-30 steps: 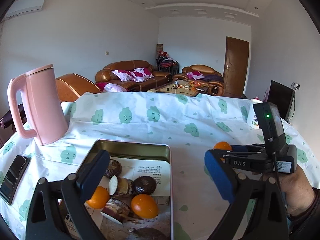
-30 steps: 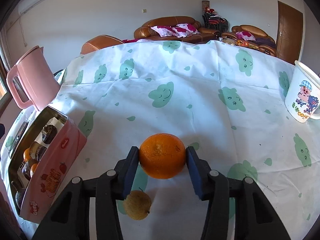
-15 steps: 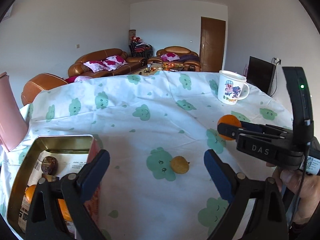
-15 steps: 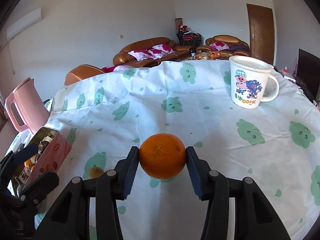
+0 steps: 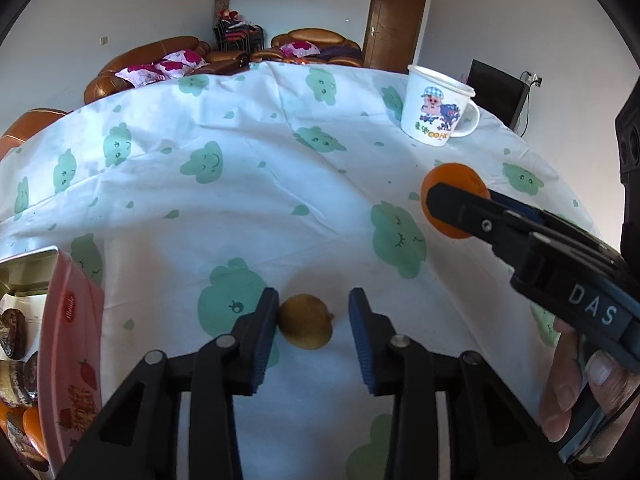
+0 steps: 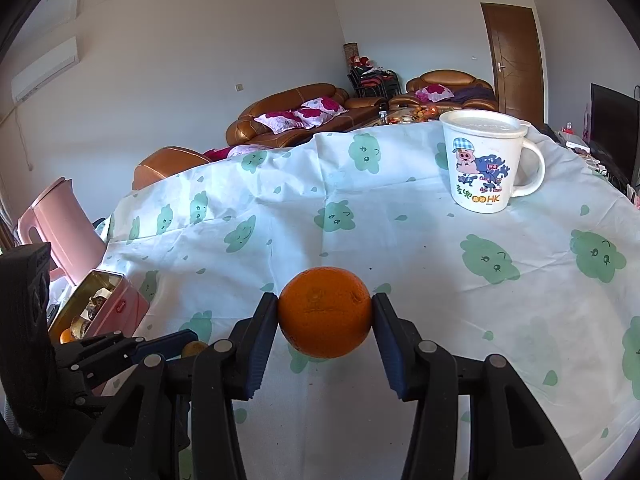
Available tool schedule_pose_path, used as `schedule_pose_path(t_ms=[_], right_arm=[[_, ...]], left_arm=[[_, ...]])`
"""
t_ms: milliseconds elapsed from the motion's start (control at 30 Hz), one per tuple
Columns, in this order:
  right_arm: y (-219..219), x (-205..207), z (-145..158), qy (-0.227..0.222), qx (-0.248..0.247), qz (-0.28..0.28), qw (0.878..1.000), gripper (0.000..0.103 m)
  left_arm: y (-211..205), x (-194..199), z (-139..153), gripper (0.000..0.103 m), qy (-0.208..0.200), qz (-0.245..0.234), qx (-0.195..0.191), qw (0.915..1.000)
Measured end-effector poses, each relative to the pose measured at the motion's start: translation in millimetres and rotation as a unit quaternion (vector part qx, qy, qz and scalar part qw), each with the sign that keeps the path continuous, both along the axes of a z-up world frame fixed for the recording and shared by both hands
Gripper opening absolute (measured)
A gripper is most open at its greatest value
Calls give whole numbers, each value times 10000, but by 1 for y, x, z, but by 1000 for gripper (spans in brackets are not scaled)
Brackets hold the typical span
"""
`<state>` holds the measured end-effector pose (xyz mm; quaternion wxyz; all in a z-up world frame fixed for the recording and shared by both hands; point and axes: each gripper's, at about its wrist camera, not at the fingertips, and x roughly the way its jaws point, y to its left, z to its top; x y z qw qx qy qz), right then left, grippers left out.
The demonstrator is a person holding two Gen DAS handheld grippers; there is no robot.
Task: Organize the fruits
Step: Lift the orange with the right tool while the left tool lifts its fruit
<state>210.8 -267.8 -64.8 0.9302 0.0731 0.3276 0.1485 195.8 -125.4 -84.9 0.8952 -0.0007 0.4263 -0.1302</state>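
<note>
My right gripper [image 6: 325, 314] is shut on a round orange [image 6: 325, 312] and holds it above the tablecloth; it also shows in the left wrist view [image 5: 452, 196]. My left gripper [image 5: 313, 322] is open around a small brownish-yellow fruit [image 5: 306, 322] that lies on the cloth; the left pad touches it, the right pad stands apart. That fruit peeks out in the right wrist view [image 6: 195, 348]. A pink tin [image 5: 70, 344] with several fruits and dark round pieces stands at the left, also in the right wrist view [image 6: 120, 304].
A white cartoon mug [image 6: 486, 166] stands at the back right, also in the left wrist view [image 5: 434, 106]. A pink kettle [image 6: 60, 224] stands behind the tin. The table wears a white cloth [image 6: 400, 220] with green cloud prints. Sofas lie beyond.
My left gripper swung right from over the tin, came down around the small fruit and narrowed. My right gripper lifted the orange up and to the right, toward the mug.
</note>
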Motion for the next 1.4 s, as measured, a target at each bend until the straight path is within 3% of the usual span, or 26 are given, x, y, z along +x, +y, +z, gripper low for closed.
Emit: schedule_pose_path(t_ms=[200,500,867,1400], right_arm=[[-2,-2,1,-49,38,39,10000,50],[-2,-9,8,-331,182,164,9992,50],[3,-34,21,-1066,-10,85,9943,50],[19,-47,24,-1295,-90,282,9911,50]], left_arm=[[9,-4,3,29,-54,72,-250,9996],[17,-27,23,29,-865,373,-173,9954],[31,-56,41,29,-1653,675,-125,9839],[51,-79,45,29,-1916,859,-127,9776]])
